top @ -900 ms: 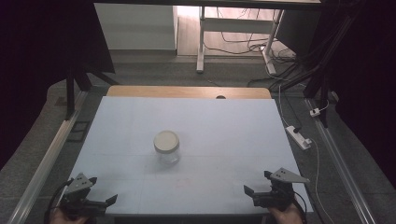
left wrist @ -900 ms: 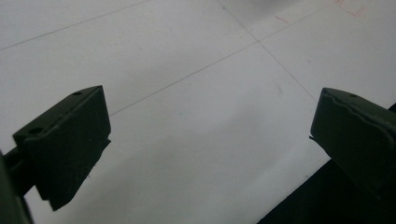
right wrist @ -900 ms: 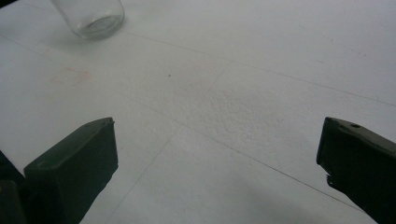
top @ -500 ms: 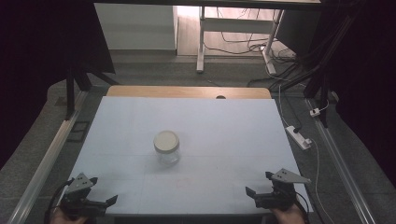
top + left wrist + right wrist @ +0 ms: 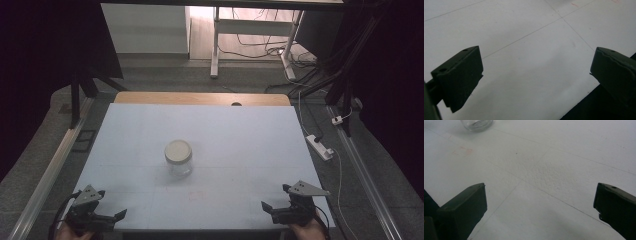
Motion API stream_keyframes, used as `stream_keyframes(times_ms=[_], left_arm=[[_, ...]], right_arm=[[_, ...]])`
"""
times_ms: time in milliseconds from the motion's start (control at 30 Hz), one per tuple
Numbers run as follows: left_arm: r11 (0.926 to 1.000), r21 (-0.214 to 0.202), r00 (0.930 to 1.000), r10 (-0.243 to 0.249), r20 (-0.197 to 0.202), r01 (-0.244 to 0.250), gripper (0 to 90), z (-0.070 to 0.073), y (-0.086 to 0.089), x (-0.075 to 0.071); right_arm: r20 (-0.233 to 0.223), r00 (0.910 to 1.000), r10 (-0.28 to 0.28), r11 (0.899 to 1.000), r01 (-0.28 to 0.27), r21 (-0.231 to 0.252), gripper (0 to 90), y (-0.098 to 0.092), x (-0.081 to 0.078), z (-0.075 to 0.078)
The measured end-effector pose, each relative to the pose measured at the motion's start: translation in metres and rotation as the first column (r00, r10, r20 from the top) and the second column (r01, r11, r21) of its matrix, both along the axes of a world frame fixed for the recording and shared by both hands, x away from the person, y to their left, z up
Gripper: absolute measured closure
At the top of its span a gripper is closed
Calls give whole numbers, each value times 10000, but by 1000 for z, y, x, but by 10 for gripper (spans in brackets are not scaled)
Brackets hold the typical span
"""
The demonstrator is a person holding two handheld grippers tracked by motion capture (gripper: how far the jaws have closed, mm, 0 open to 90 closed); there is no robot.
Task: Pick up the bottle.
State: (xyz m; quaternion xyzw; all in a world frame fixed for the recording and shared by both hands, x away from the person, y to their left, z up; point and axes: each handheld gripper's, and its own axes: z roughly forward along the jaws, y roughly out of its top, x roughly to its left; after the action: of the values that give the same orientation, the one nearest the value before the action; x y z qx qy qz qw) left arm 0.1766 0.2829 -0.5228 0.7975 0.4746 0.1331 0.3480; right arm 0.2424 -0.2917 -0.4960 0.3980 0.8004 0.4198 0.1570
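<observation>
In the high view, your left gripper [image 5: 111, 216] is sitting at the near left corner of the white table [image 5: 250, 135], and your right gripper [image 5: 274, 206] is sitting at the near right corner. Both are standing with jaws apart, holding nothing. The round glass jar [image 5: 178, 157] with a pale flat lid is standing upright near the middle of the table, well apart from both grippers.

In the left gripper view, the two black blocky jaws are standing wide apart over the smooth matte board [image 5: 529, 62], which is carrying thin lines.

In the right gripper view, the jaws are also gaping wide. The surface [image 5: 564, 157] is looking slightly grainy, and the clear jar base [image 5: 476, 124] is showing at the top edge.
</observation>
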Motion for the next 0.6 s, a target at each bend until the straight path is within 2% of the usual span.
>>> stream_keyframes(times_ms=[233, 500, 600], left_arm=[[9987, -514, 10000, 5, 78, -1, 0, 3, 2, 0], [9996, -265, 9996, 20, 287, -12, 0, 5, -1, 0], [9994, -334, 9991, -104, 407, 118, 0, 6, -1, 1]], right_arm=[[-12, 10000, 10, 10000, -10, 25, 0, 0, 0, 0], [-18, 10000, 25, 10000, -25, -4, 0, 0, 0, 0], [-15, 10000, 31, 10000, -31, -16, 0, 0, 0, 0]])
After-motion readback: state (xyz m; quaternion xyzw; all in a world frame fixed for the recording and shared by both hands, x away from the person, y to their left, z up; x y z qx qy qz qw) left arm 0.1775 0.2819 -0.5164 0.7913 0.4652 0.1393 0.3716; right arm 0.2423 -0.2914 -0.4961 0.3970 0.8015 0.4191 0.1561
